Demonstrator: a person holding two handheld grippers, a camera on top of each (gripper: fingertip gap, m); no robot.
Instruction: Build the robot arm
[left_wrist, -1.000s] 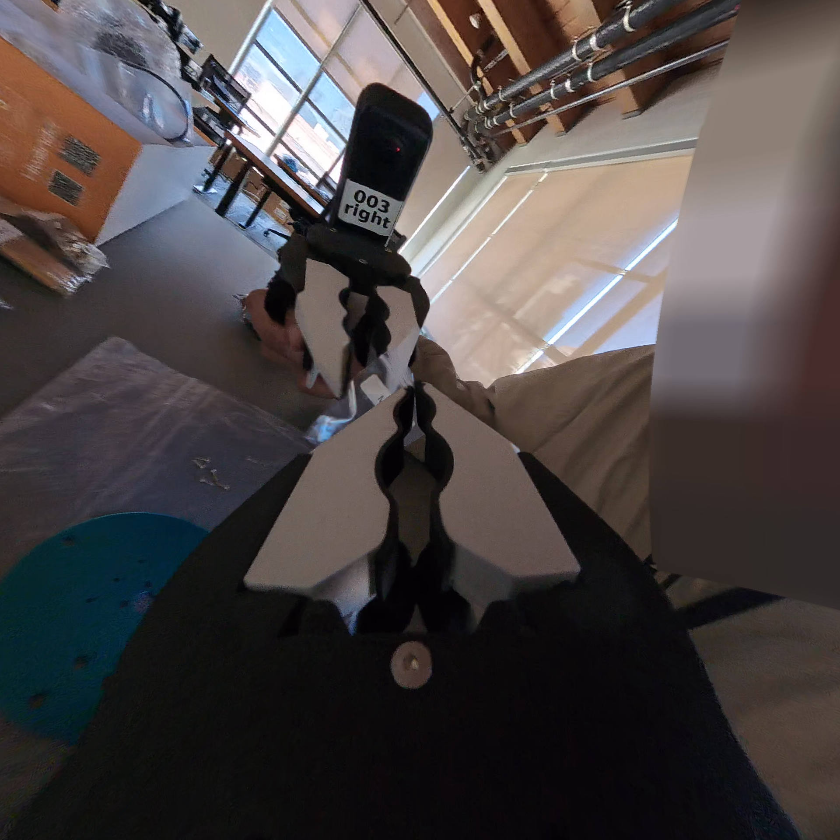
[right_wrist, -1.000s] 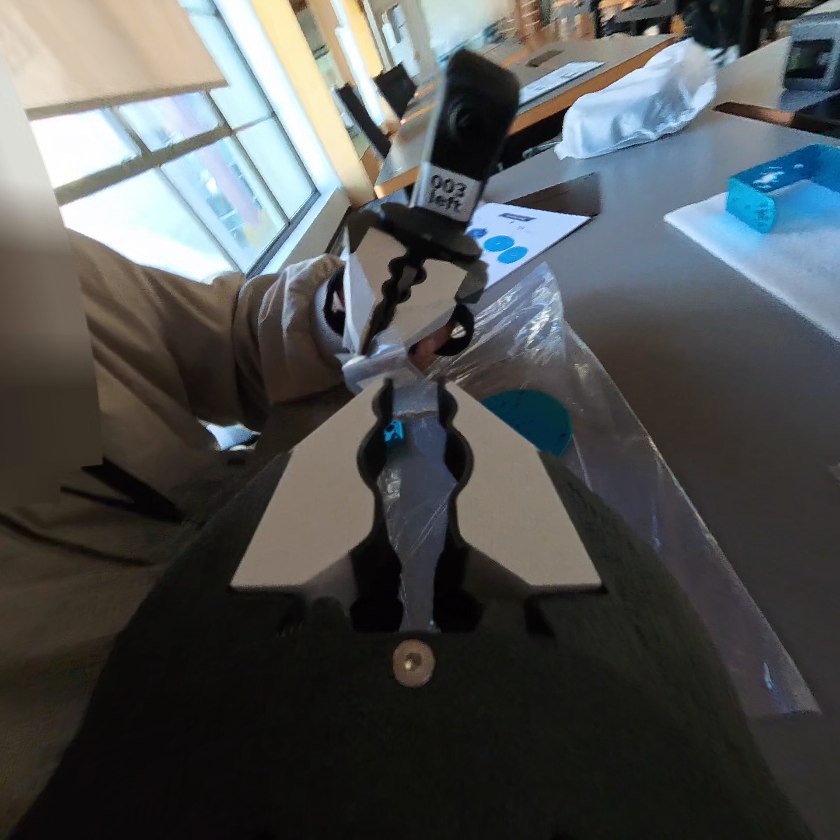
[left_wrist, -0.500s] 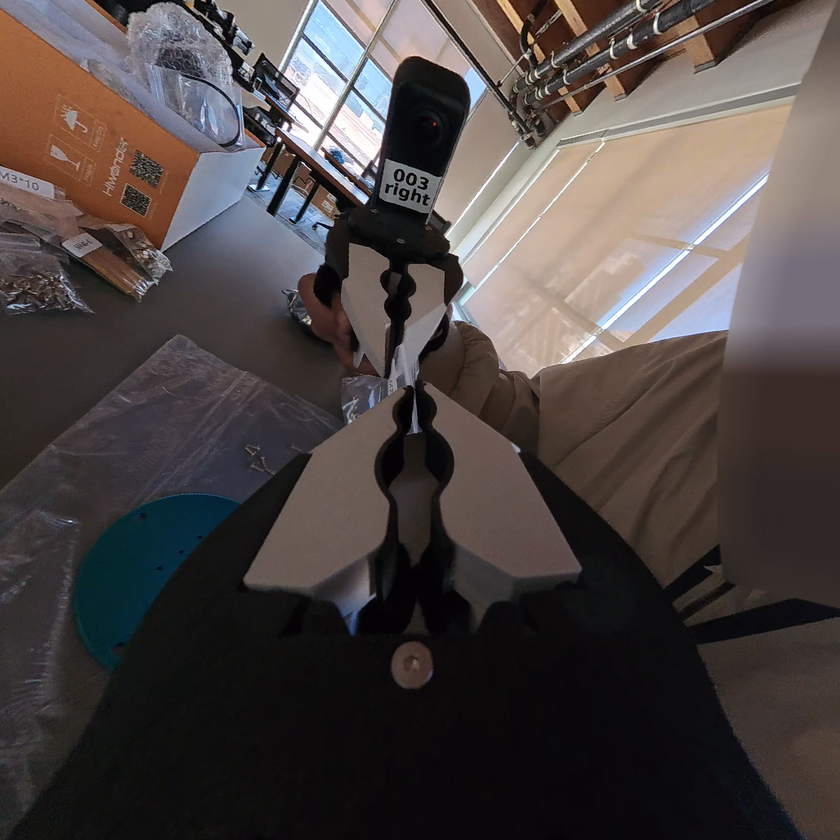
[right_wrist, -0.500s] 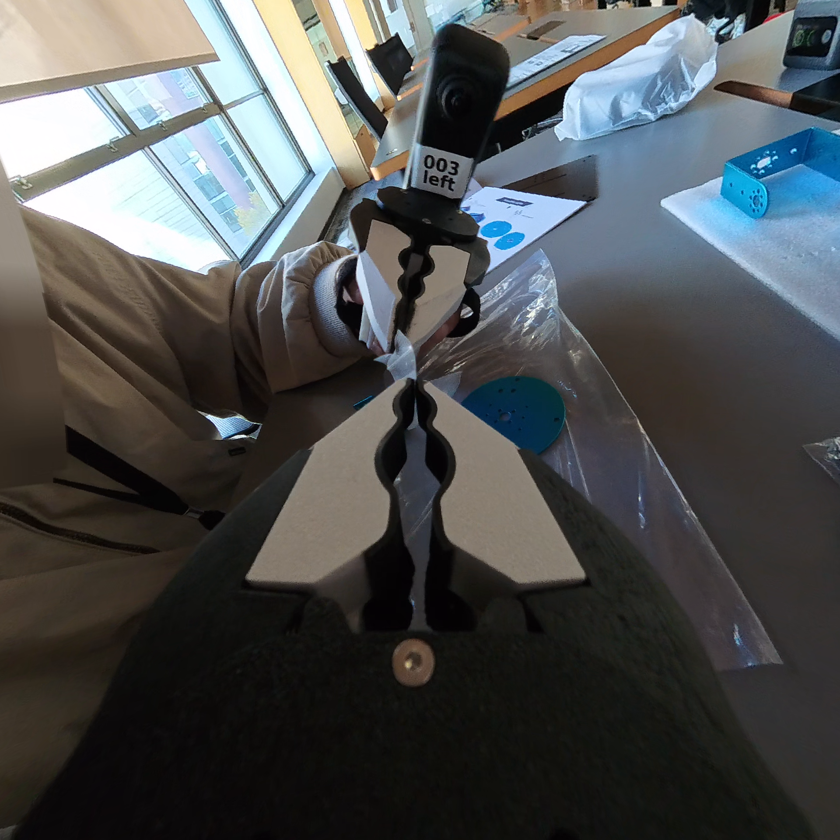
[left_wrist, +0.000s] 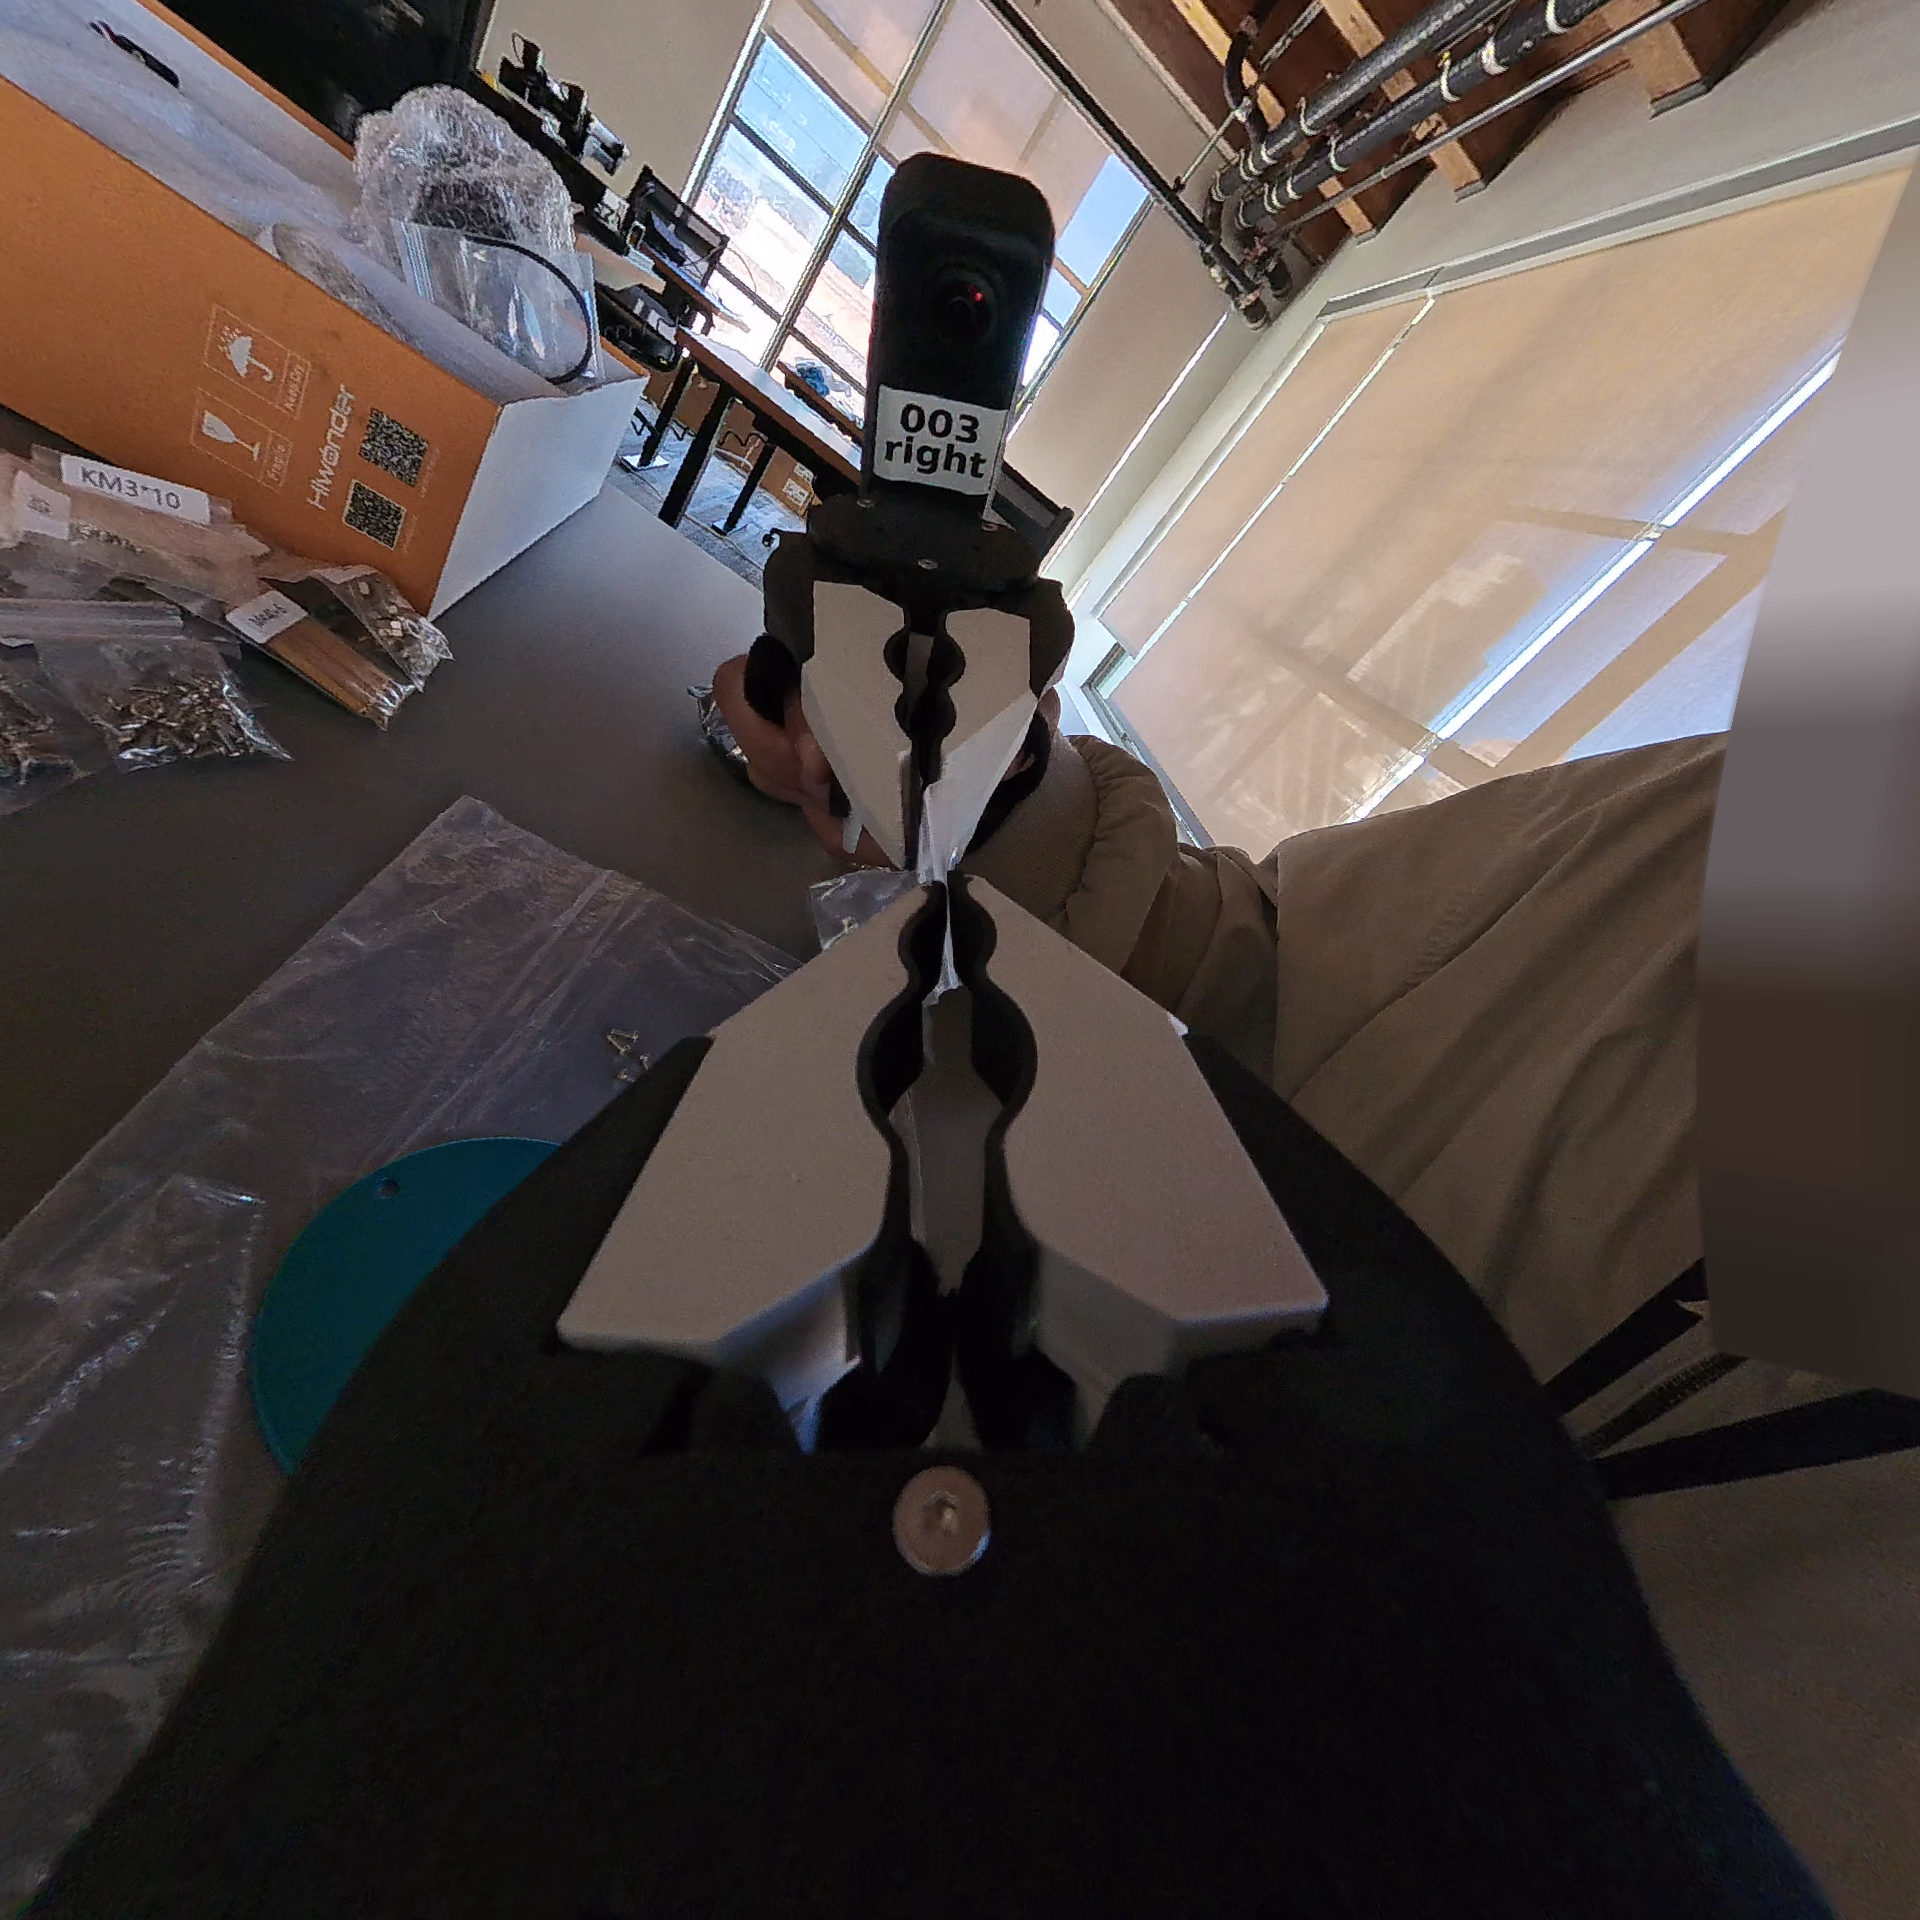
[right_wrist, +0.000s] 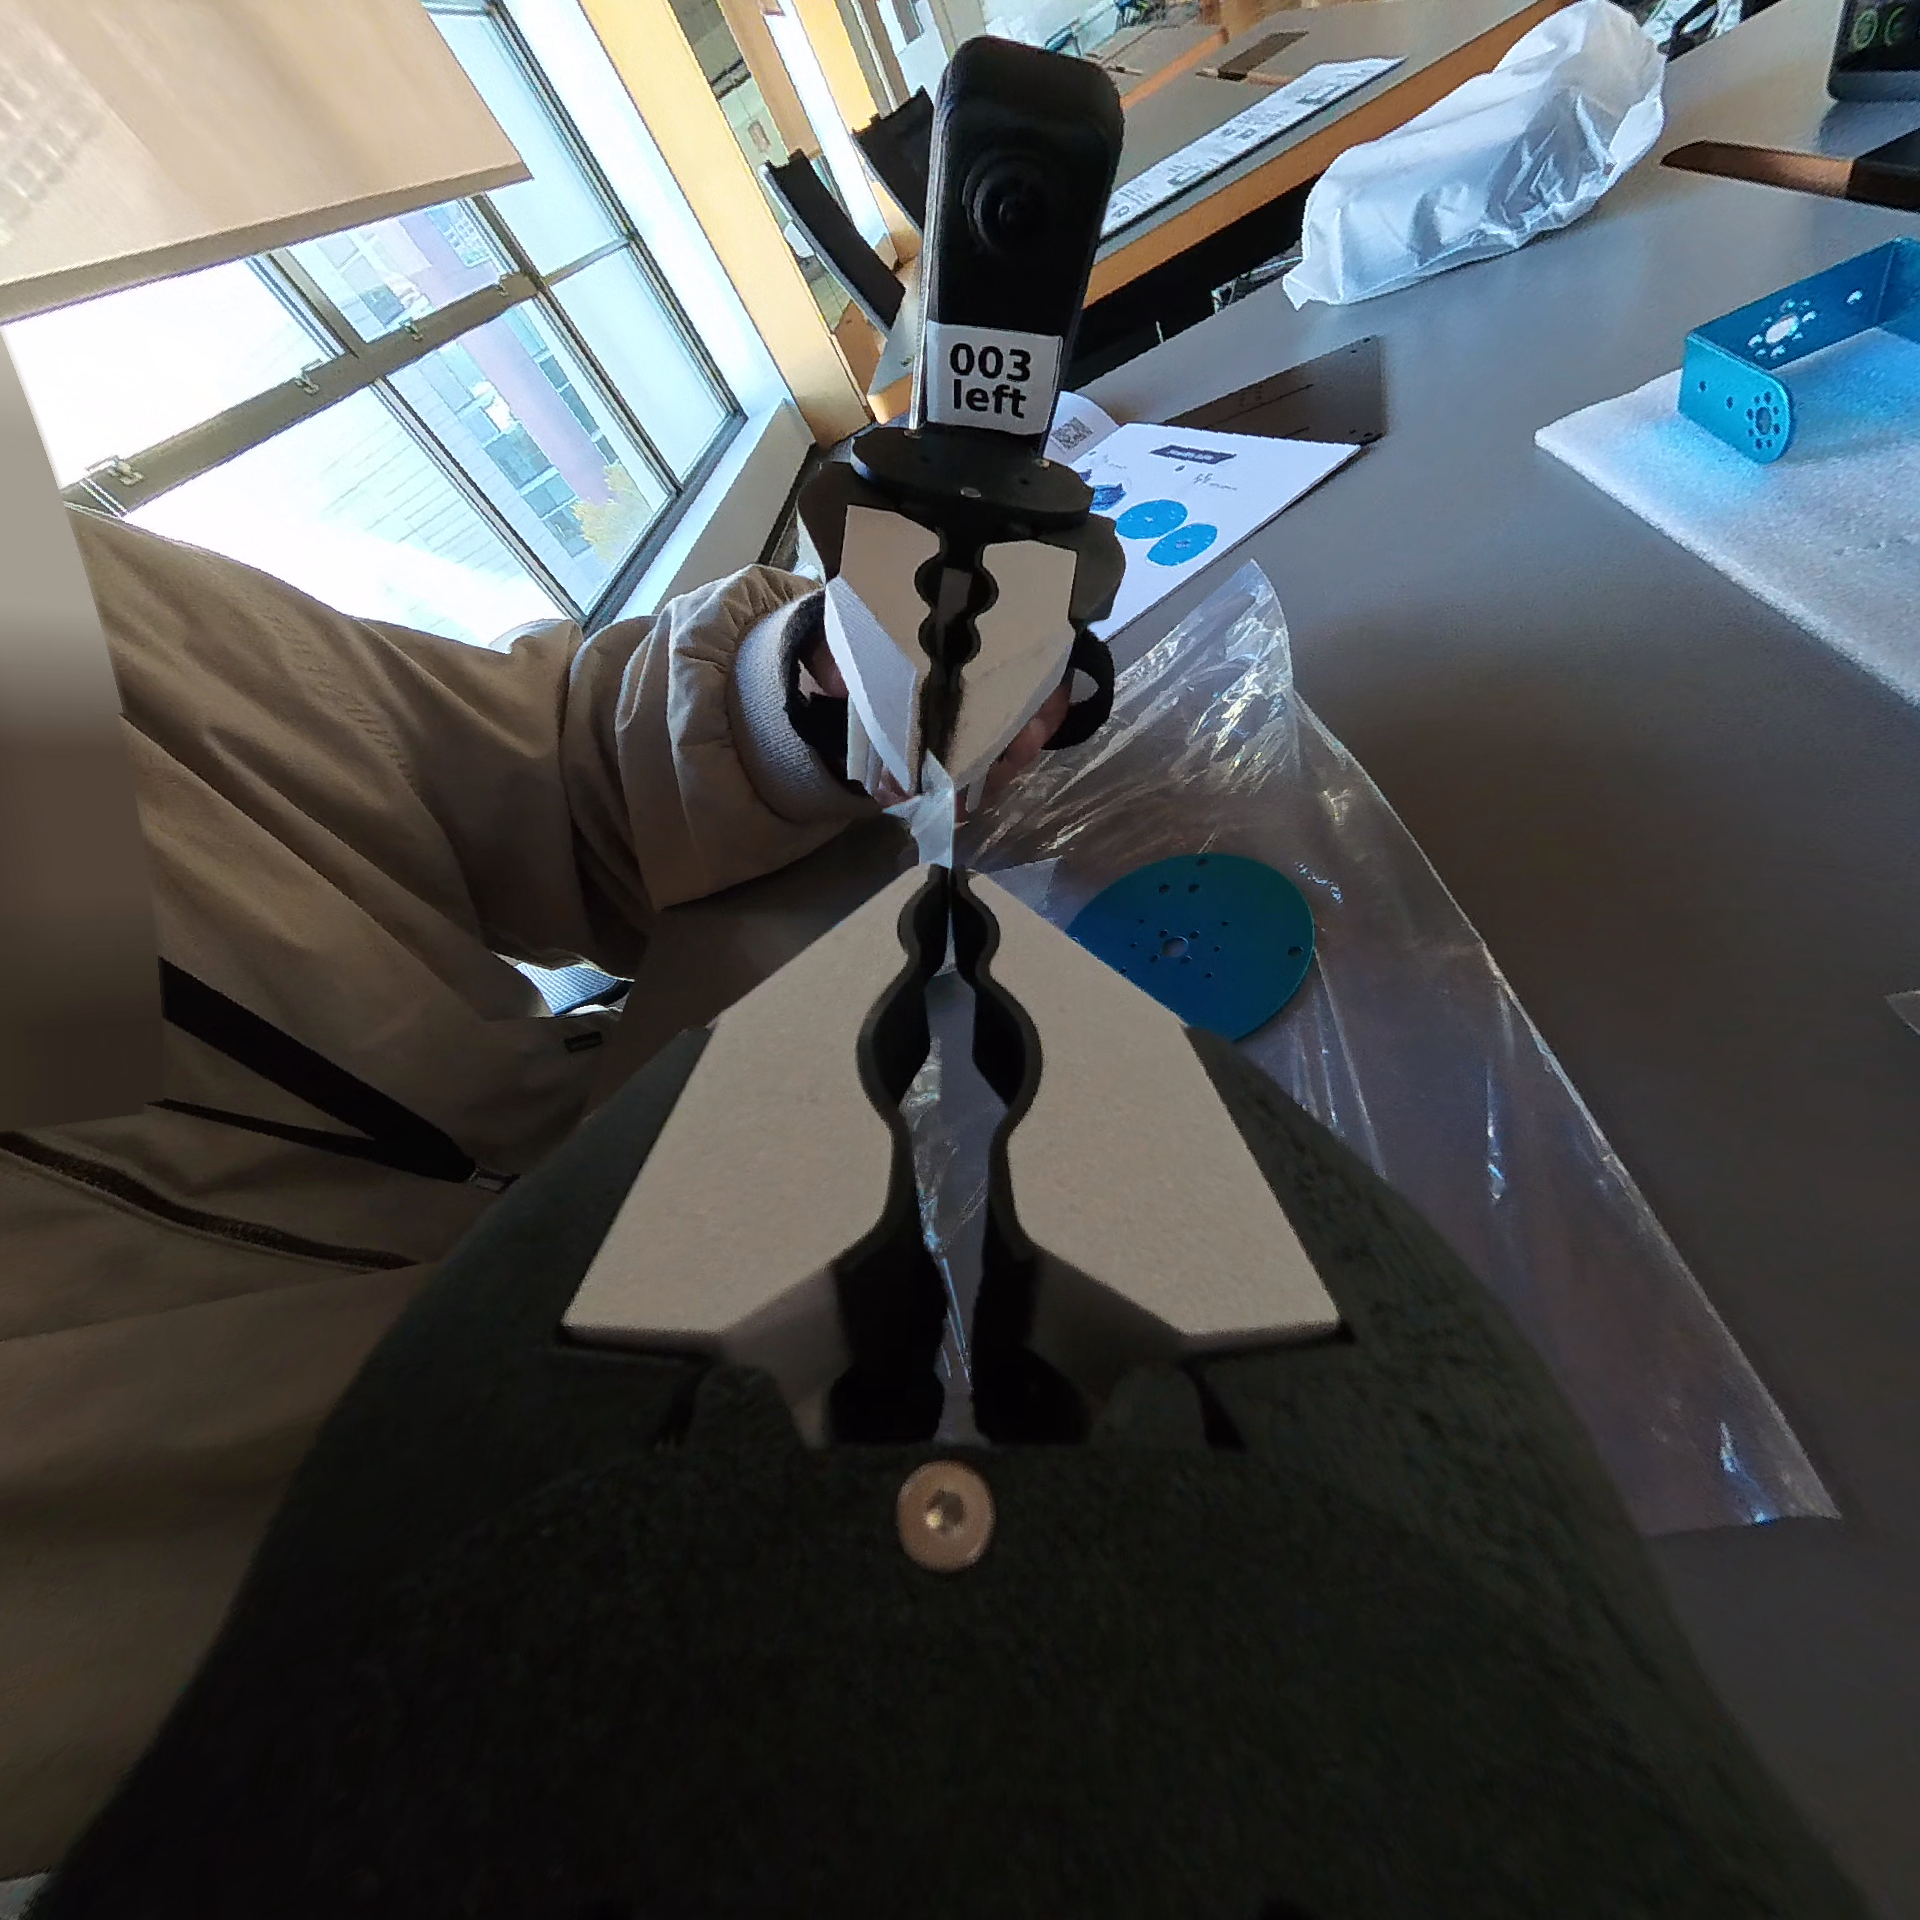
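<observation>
The left claw (left_wrist: 948, 896) and the right claw (right_wrist: 943, 883) meet tip to tip above the desk (right_wrist: 1558, 727), each pressed together on an end of the same small clear plastic bag (right_wrist: 932, 821), which is stretched taut between them. Below the claws lies a larger clear plastic sheet (right_wrist: 1475, 1143) with a round blue perforated disc (right_wrist: 1195, 940) on it. A few loose screws (left_wrist: 627, 1049) sit on the sheet left of the left claw. Farther left are packets of hardware (left_wrist: 156, 707) and an orange cardboard box (left_wrist: 208, 395).
</observation>
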